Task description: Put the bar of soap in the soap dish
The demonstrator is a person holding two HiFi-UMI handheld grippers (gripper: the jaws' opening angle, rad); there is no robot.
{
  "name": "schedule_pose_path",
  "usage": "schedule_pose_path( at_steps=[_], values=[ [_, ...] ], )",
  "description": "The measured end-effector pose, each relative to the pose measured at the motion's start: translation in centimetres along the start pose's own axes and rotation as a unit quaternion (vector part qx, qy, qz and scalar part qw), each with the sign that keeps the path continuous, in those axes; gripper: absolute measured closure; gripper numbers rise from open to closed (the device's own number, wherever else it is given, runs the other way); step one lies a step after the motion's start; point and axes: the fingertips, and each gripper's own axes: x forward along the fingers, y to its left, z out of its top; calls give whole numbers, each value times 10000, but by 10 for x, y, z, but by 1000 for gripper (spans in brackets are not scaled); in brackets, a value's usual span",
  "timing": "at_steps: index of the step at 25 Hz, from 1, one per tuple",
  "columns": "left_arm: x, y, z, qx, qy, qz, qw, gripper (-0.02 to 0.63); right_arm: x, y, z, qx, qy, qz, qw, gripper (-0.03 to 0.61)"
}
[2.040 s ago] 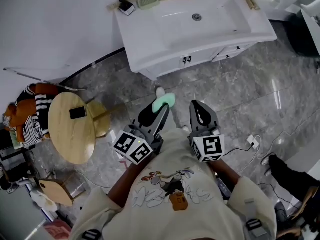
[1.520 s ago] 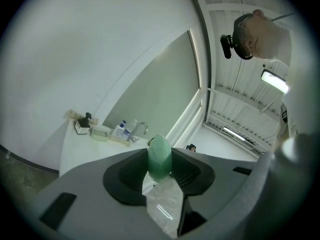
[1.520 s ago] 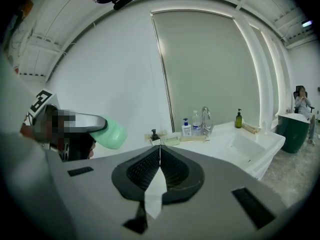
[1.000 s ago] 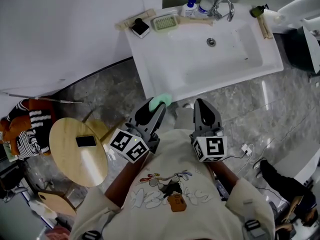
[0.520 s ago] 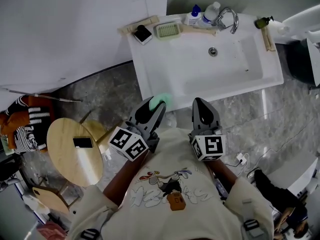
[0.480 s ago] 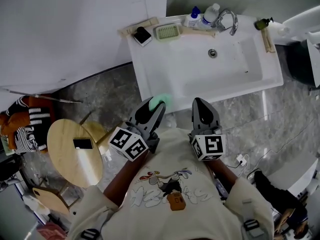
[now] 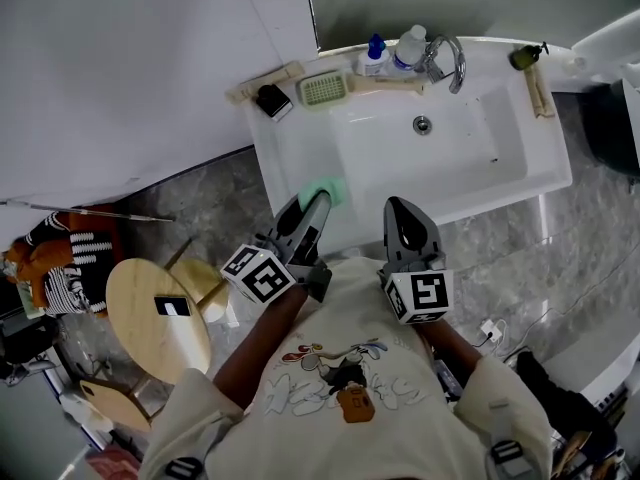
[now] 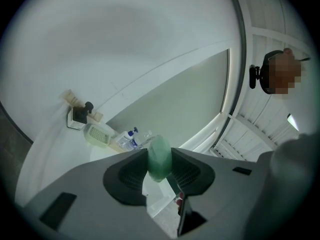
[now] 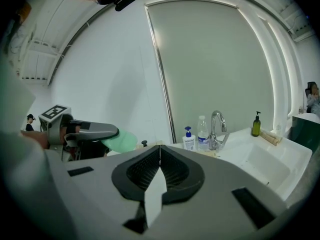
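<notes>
A pale green bar of soap [image 7: 322, 192] [image 8: 159, 158] [image 9: 120, 141] is clamped in my left gripper [image 7: 316, 200] [image 8: 159, 160], which hangs just over the front left edge of the white sink [image 7: 300, 148]. The green ribbed soap dish [image 7: 323, 89] [image 8: 98, 135] rests on the sink's back ledge, well beyond the soap. My right gripper [image 7: 399, 213] [image 9: 159, 151] is shut with nothing in it, held beside the left one near the sink's front rim.
Behind the basin stand a chrome tap [image 7: 447, 56], two bottles [image 7: 390, 53] and a dark dispenser [image 7: 271, 100] left of the dish. A green pump bottle [image 7: 524, 56] sits at the right end. A round wooden stool [image 7: 158, 318] stands on the floor to the left.
The person has stepped closer to the sink. My left gripper with the soap has come up from over the floor to the sink's front left edge. The right gripper stays beside it.
</notes>
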Motion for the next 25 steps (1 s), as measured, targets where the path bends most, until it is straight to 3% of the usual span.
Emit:
schedule_pose_path(
  at_steps=[25],
  values=[
    [88, 52, 21, -351, -535, 781, 9949, 468, 57, -67, 25, 336, -267, 270, 9987, 572]
  ],
)
